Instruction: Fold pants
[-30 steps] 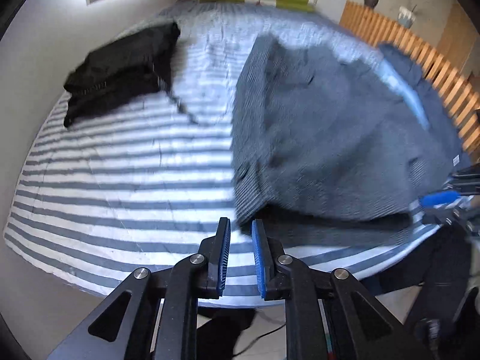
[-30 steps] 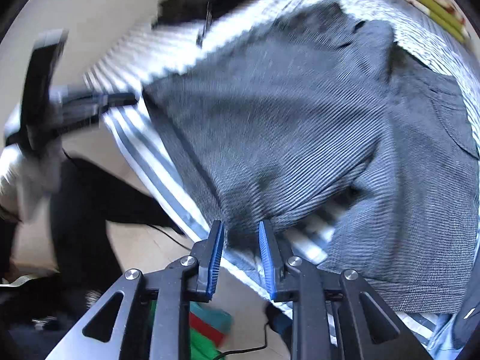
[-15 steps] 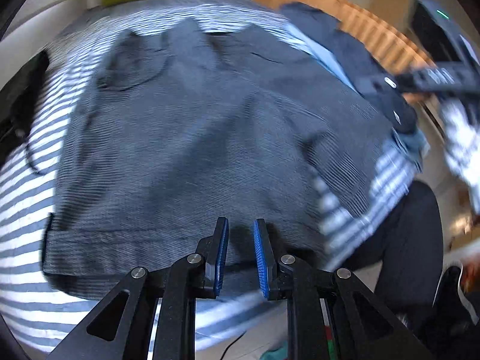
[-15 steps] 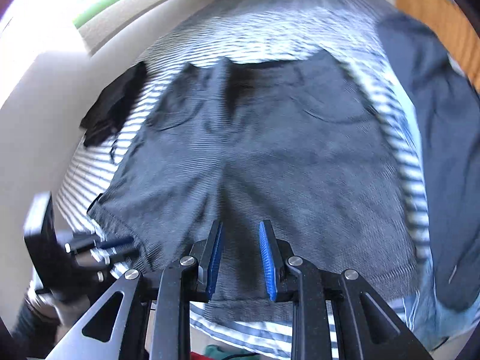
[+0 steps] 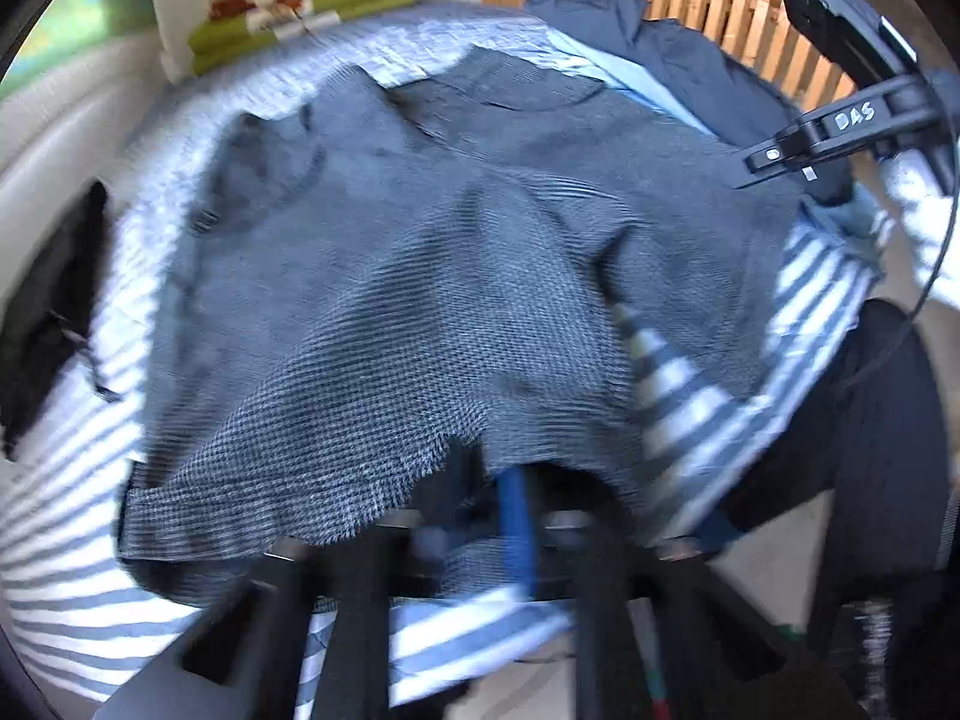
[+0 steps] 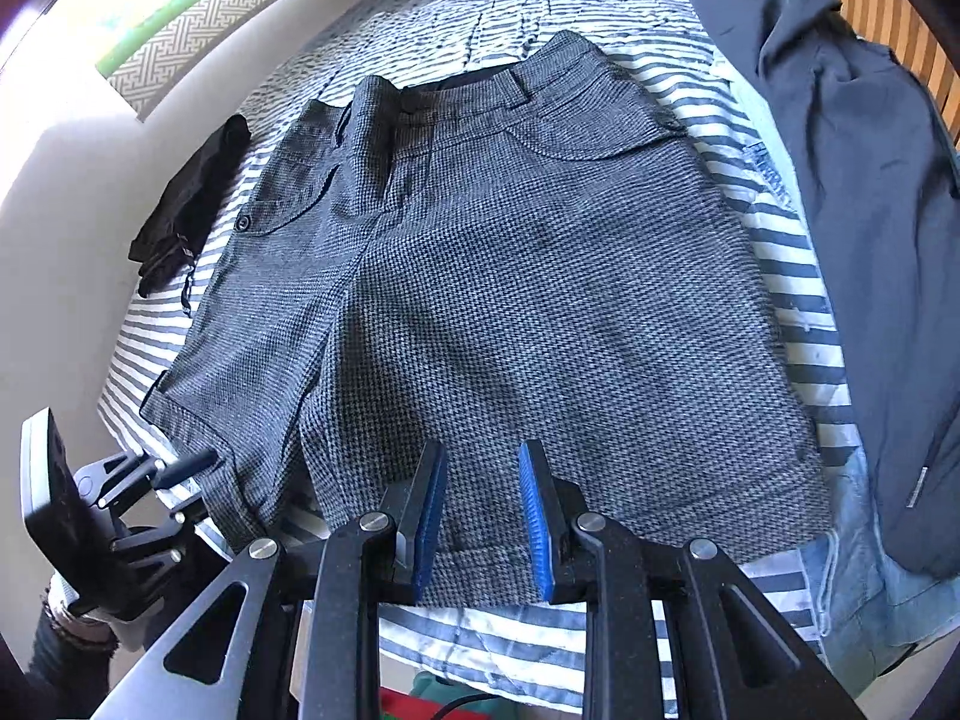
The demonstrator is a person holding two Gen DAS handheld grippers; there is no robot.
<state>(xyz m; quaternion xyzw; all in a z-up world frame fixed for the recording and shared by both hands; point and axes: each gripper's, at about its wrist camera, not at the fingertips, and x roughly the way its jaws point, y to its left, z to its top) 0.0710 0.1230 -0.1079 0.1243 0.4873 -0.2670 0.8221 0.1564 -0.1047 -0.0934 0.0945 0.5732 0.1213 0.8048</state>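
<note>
Left tongs (image 5: 516, 516) are clamped on the near hem of the grey houndstooth shorts (image 6: 510, 276), spread flat and unfolded on the striped bed (image 6: 780, 276), while right tongs (image 6: 483, 516) hang parted, empty, above the hem

Shorts (image 6: 540, 300) coarse woven houndstooth cloth; bedcover (image 6: 780, 276) soft striped cotton.

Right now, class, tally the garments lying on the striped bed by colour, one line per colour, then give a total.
Grey houndstooth shorts: 1
Black folded garment: 1
Dark navy jacket: 1
Light blue denim garment, partly under the jacket: 1
Total: 4
</note>
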